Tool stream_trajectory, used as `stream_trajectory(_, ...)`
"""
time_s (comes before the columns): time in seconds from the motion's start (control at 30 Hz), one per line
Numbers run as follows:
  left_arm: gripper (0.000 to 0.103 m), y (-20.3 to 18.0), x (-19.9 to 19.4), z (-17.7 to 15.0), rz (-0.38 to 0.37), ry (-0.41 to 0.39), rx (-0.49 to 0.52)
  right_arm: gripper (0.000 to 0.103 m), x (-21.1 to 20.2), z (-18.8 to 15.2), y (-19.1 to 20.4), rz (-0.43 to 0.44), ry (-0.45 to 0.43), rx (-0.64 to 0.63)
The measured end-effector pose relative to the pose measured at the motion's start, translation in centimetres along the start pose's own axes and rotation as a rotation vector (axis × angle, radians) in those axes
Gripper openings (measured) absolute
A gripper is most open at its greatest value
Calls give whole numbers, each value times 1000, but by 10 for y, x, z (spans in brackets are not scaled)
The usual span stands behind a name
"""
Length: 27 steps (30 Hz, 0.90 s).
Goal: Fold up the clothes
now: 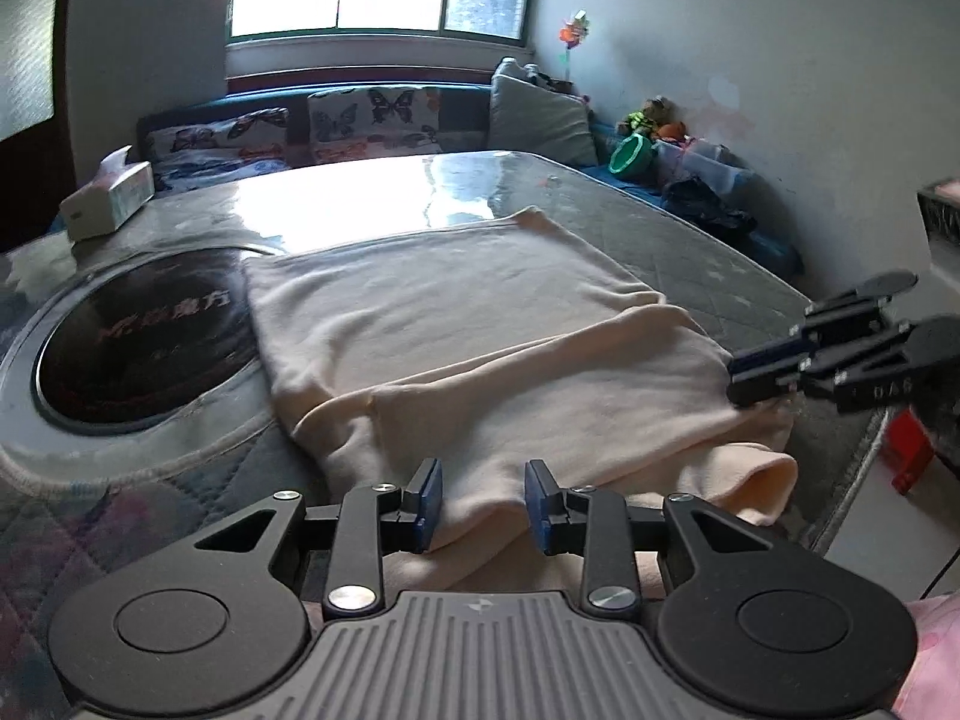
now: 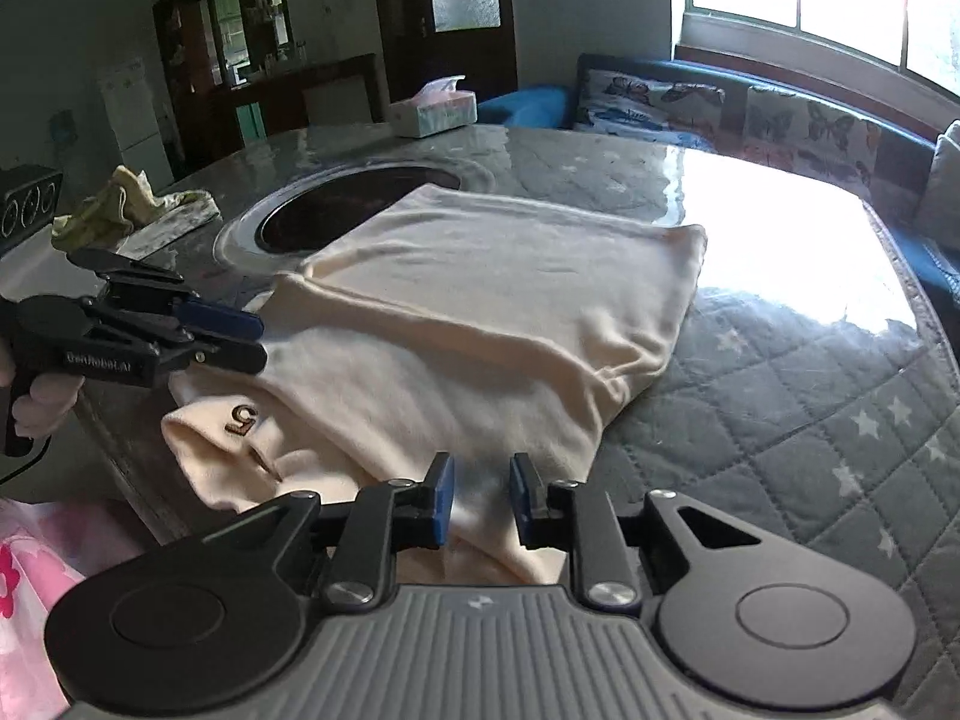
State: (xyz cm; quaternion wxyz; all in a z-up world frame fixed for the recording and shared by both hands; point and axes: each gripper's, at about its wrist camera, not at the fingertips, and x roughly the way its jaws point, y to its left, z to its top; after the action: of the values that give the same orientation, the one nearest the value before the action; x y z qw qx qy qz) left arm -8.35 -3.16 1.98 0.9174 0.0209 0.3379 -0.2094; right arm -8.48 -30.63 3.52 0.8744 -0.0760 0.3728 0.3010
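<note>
Cream top [image 1: 480, 330] lies half-folded on the quilted table [image 2: 780, 390], just beside the round cooktop [image 1: 144, 336]. Both grippers, left [image 1: 483, 501] and right [image 2: 480, 495], hang unclenched straddling its near hem, probably lining up to pinch it for another fold.

The left tool [image 1: 483, 501] sits at the bottom centre of its own view, angled downward, blue pads parted with a clear gap between them. The right tool [image 2: 480, 498] shows likewise at bottom centre of its view, pads parted more narrowly. In the right view, a hand [image 2: 36, 405] at the left edge grips the left tool's handle.
</note>
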Motion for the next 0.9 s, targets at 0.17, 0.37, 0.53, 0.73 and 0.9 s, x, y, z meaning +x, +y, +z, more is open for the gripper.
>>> stream_trajectory(0.17,38,-2,-7,9,6,-23,6,24,0,2,2,-10,-9,-14)
stream_trajectory(0.37,38,0,13,31,-21,-63,-9,27,5,20,6,-12,-69,-31)
stream_trajectory(0.53,38,14,29,29,-15,-30,-69,27,26,37,1,-13,-89,-15)
stream_trajectory(0.73,38,17,26,24,-22,-17,-67,27,47,41,-6,-17,-62,-10)
stream_trajectory(0.9,46,7,-4,16,-37,-23,63,28,22,36,-1,-12,-68,-61)
